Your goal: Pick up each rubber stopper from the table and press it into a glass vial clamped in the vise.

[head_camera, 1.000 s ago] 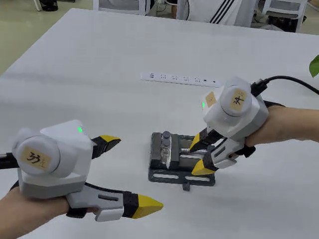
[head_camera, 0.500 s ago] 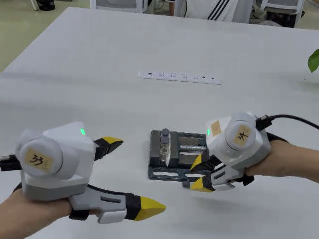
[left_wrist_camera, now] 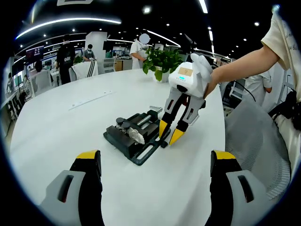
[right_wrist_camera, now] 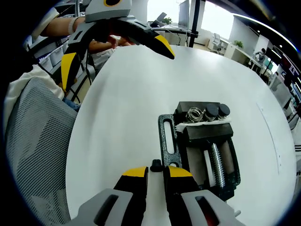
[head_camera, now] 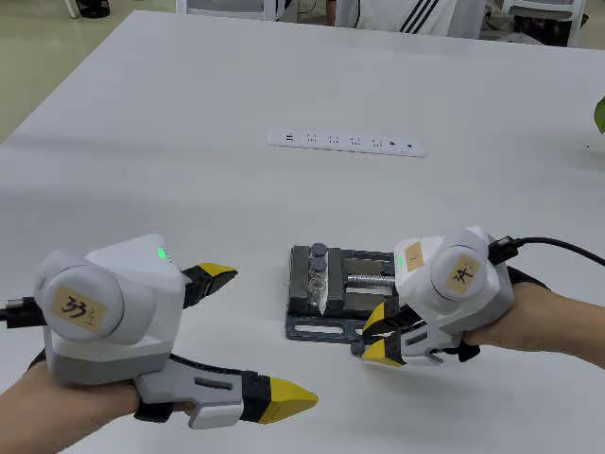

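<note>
Yellow-tipped fingers point(right_wrist_camera: 136, 173) of the right gripper point(right_wrist_camera: 155, 172) pinch a small round black rubber stopper point(right_wrist_camera: 155, 165), just off the dark cast-metal vise point(head_camera: 338, 305) at its 5 o'clock in the head view. Three glass vials point(right_wrist_camera: 209, 112) stand clamped in a row — two capped black, one open. At the vise's 8 o'clock the left gripper point(head_camera: 257, 337) gapes wide.
</note>
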`<state>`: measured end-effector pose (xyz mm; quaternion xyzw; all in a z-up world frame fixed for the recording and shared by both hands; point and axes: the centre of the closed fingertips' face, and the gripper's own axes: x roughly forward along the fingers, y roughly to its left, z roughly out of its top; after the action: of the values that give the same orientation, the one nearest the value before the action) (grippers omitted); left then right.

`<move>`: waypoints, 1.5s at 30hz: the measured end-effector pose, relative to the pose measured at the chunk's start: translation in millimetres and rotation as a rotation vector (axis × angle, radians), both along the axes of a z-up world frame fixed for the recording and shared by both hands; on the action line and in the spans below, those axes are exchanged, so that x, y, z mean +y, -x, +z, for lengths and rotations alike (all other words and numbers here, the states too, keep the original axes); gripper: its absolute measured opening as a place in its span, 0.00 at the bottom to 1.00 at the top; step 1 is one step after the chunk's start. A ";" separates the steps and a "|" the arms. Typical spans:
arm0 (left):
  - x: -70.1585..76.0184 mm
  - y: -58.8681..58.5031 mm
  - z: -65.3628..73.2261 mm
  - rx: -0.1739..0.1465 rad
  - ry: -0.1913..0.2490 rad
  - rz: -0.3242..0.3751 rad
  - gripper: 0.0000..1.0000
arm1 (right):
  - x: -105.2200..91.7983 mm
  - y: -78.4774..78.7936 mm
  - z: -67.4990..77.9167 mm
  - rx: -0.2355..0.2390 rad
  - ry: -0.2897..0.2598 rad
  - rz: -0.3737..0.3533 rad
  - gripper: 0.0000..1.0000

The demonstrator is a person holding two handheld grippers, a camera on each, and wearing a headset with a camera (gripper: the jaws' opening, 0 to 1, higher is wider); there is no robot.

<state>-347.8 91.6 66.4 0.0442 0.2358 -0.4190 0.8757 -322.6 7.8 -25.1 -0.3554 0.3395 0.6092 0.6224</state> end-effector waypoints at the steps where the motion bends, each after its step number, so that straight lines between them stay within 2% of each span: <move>1: 0.0 0.0 -0.2 0.000 -0.002 -0.001 0.96 | 0.8 -0.4 -0.4 -0.003 0.000 0.005 0.11; 5: -1.0 0.4 0.0 0.003 -0.002 -0.002 0.96 | 2.9 2.2 -0.7 0.006 0.002 0.011 0.10; 10: -0.2 0.5 -0.2 0.002 -0.003 0.000 0.96 | 0.5 1.2 -2.7 -0.010 0.020 0.032 0.11; 18: -0.2 0.6 -0.2 0.003 0.000 0.000 0.96 | 1.3 -0.5 -2.6 -0.019 0.008 0.022 0.08; 26: -6.3 2.6 -0.7 -0.003 -0.010 -0.017 0.95 | 0.1 2.9 -0.3 -0.005 0.019 0.030 0.07; 28: -8.2 4.3 -2.6 -0.017 -0.034 -0.032 0.93 | -0.5 6.1 5.1 0.008 0.028 0.033 0.07; 30: -8.4 5.5 -6.2 -0.052 -0.098 -0.067 0.88 | -0.3 8.5 11.9 0.021 0.035 0.029 0.07; 31: -10.1 6.4 -6.9 -0.060 -0.112 -0.081 0.85 | -0.3 9.3 15.2 0.028 0.037 0.026 0.07; 34: -19.5 9.3 -7.3 -0.075 -0.126 -0.119 0.82 | -1.9 13.2 26.7 0.059 0.058 0.024 0.06; 36: -26.0 8.8 -5.7 -0.099 -0.143 -0.142 0.79 | -2.4 15.9 35.6 0.066 0.070 0.042 0.06; 43: -46.1 2.3 -0.1 -0.146 -0.172 -0.207 0.59 | -0.5 28.4 65.1 0.101 0.094 0.079 0.06; 45: -52.0 1.5 0.2 -0.146 -0.174 -0.224 0.54 | -0.9 29.4 69.8 0.104 0.108 0.092 0.06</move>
<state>-349.3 39.7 66.7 0.1761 0.2007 -0.4877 0.8312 -352.0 6.9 44.7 -0.3714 0.3871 0.6357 0.5551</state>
